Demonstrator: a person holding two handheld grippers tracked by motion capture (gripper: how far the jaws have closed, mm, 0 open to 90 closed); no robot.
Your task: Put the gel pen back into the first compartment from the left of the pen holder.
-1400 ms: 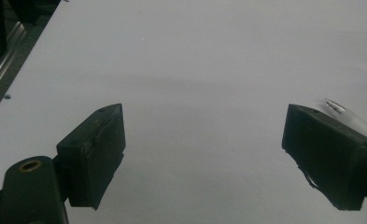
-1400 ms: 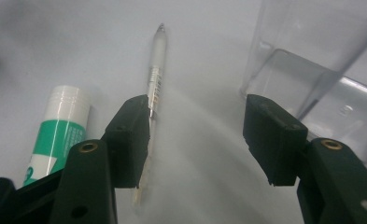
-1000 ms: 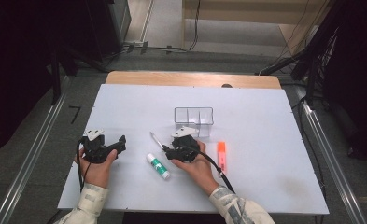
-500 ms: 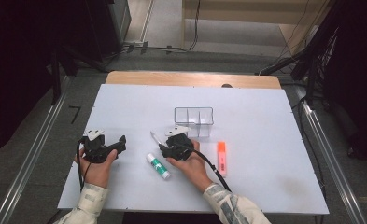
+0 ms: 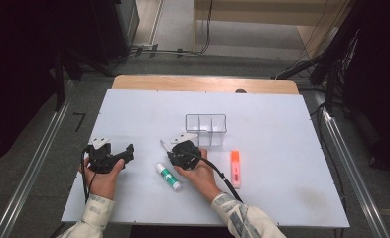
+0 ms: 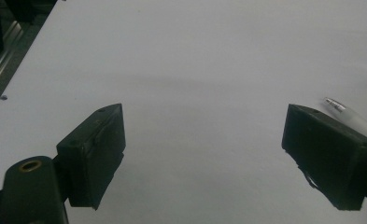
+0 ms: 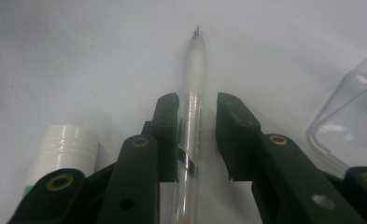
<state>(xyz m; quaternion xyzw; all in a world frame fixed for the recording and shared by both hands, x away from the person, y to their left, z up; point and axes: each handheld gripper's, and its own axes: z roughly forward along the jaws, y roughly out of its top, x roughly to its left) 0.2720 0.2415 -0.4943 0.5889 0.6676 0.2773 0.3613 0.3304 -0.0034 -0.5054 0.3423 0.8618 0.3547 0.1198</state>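
Between closing right gripper (image 7: 197, 140) jaws, slim clear plastic pen (image 7: 190, 116), one pad touching, left gripper (image 6: 204, 149) wide open.

Right claw (image 7: 197, 140) with jaws that have just been closing around a clear pen (image 7: 192, 70) lying on the white counter (image 7: 78, 56); a gap remains on one side. White tube (image 7: 64, 149) left, clear box (image 7: 354, 116) right.

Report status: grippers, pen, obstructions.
Right gripper jaws just closing around pen, gap remains. Left gripper open, idle. Glue stick close beside; clear organizer nearby.
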